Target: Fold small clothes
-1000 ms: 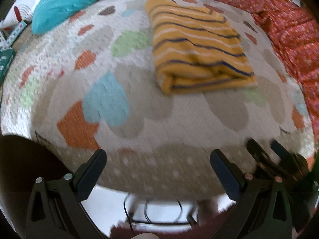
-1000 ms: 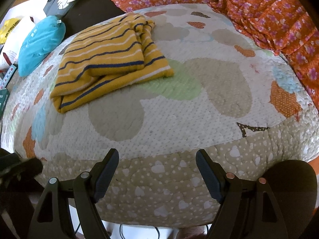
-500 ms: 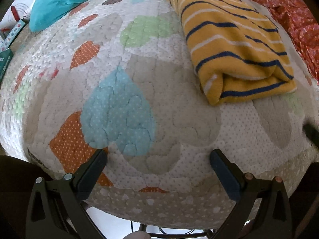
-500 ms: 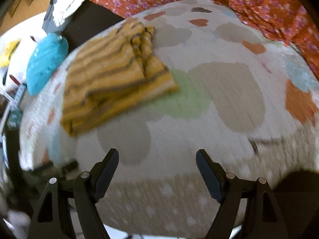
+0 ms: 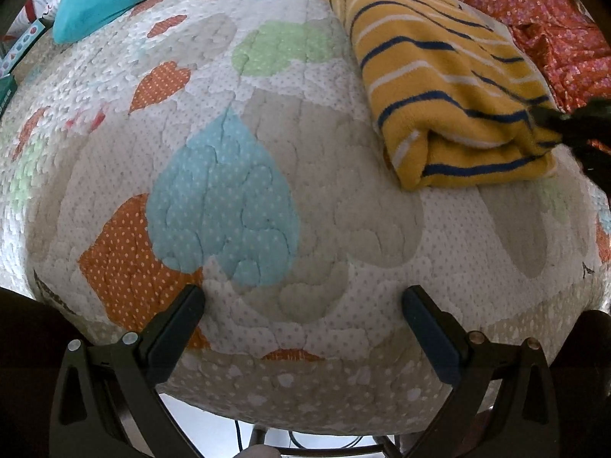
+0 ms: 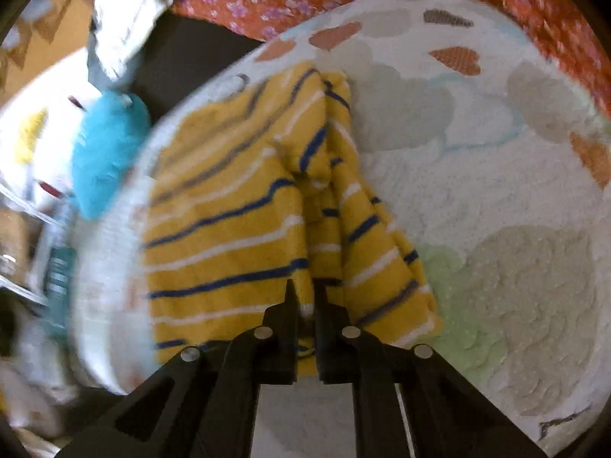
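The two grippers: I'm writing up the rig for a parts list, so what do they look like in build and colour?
Both look alike. The left gripper has black angular frames with triangular cut-outs, small round silver and copper-coloured fasteners, and long dark navy pads on its jaws. The right gripper shows the same black frame and silver fasteners. No cable on the grippers, no marking and no sleeve can be seen.

No readable text anywhere. The white packaging point(image 5: 36, 7) at the far left edge of the left wrist view carries red marks, too small and cut off to read. The strip with coloured shapes point(image 5: 23, 44) beside it shows icons only, no letters. The teal box point(image 6: 59, 278) in the right wrist view is motion-blurred; print illegible.
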`<state>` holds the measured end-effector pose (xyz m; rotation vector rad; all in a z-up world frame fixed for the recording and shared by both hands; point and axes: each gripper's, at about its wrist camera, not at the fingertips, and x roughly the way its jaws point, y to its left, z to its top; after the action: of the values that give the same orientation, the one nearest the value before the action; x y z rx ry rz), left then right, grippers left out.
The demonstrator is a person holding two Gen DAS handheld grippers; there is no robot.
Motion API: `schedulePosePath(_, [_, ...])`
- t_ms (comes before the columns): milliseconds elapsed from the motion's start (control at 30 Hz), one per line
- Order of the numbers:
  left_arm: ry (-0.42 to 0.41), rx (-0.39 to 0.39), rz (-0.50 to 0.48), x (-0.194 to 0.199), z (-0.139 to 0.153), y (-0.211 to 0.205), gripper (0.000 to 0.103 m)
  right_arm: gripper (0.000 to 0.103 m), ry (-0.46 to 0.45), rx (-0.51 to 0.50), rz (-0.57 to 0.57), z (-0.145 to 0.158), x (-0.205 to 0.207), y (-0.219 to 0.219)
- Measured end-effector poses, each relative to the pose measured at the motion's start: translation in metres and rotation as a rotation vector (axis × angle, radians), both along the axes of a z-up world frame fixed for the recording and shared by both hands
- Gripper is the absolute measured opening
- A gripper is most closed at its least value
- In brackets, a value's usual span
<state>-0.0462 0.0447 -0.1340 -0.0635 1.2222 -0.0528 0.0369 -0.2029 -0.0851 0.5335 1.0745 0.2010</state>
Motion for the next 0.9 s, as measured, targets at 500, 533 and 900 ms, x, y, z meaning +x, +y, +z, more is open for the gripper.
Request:
schedulePosePath(500, [-0.001,-0.013,-0.012,-0.017,-0.002,0.001,0.103,0.005,0.039,-0.373,-0.011,-0.014,0.003,-0.015])
schedulePosePath(533, [0.001,-0.029,-0.009,-0.016,0.002,0.002,0.100,0.005,0.036,-0.388,-0.004,-0.014,0.004,-0.012])
schedulePosePath(900, [-0.190,-0.133,-0.068,0.045,0.079,-0.026,0.098,0.009,0.023,-0.419,0.110,-0.012,0.007,-0.013])
